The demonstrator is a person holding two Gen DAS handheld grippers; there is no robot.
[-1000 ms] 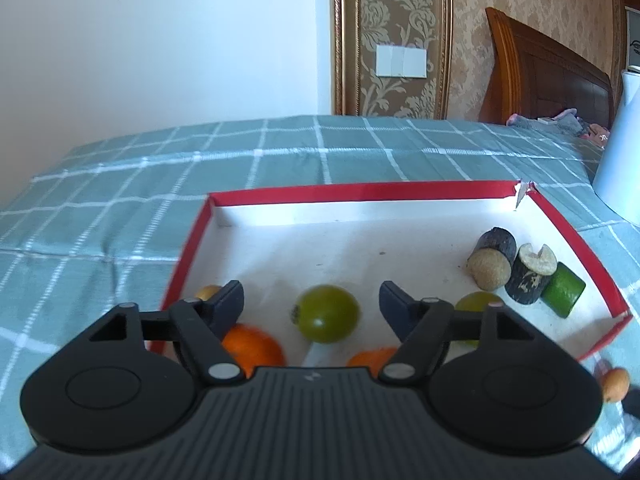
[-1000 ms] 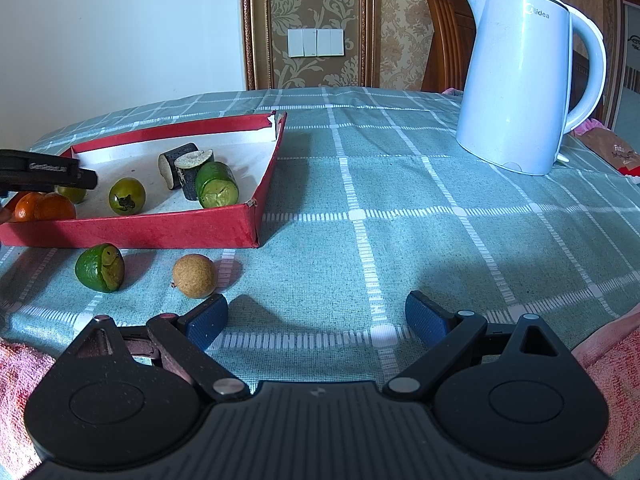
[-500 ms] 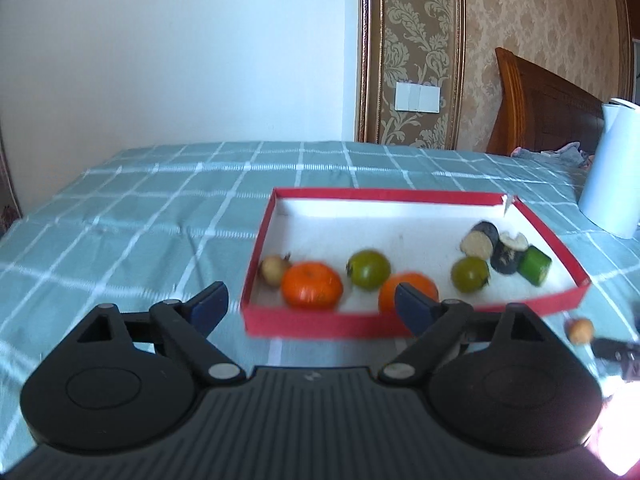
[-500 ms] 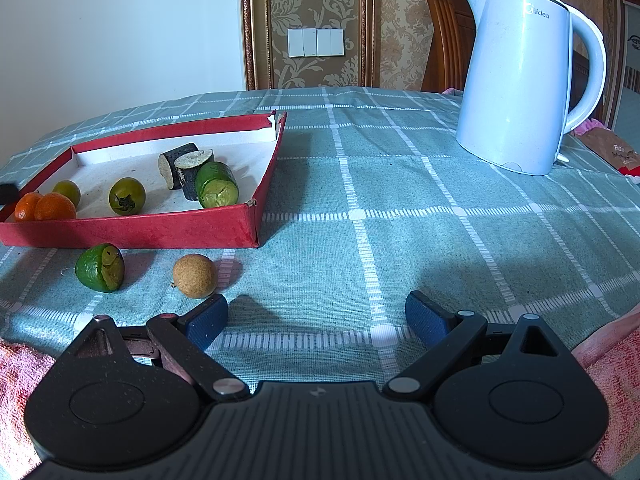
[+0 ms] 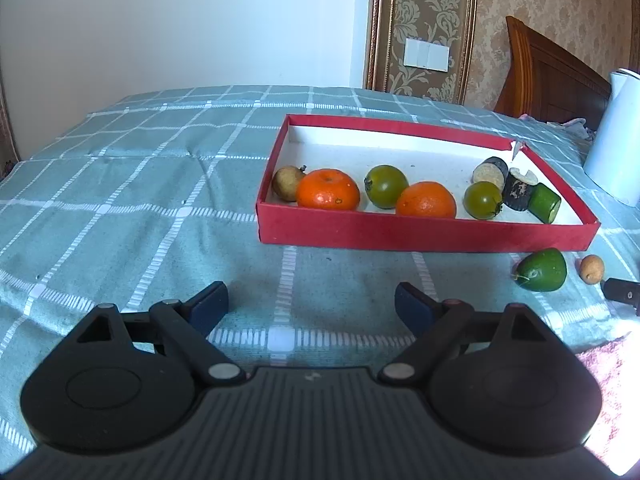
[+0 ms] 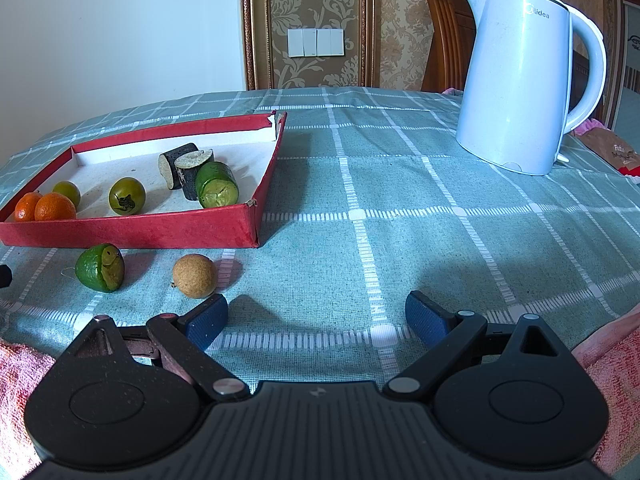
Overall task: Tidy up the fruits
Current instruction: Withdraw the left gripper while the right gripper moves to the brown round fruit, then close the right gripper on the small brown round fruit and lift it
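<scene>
One checked teal tablecloth covers the table. One pale blue kettle stands upright at the far right, well apart from the tray. One red tray with a white floor holds eight pieces: two oranges, two green tomatoes, one brown round fruit in the near-left corner touching the left orange, and three cut chunks bunched at the right end, two dark-skinned chunks and one green chunk. Outside the tray, on the cloth just beside its near wall: one green cut fruit and one small tan round fruit, near each other, not touching. Left gripper is spread wide, nothing between the blue pads, low over bare cloth in front of the tray. Right gripper is also spread wide and empty, its left pad just beside the tan fruit. Pink towel at both lower corners.
</scene>
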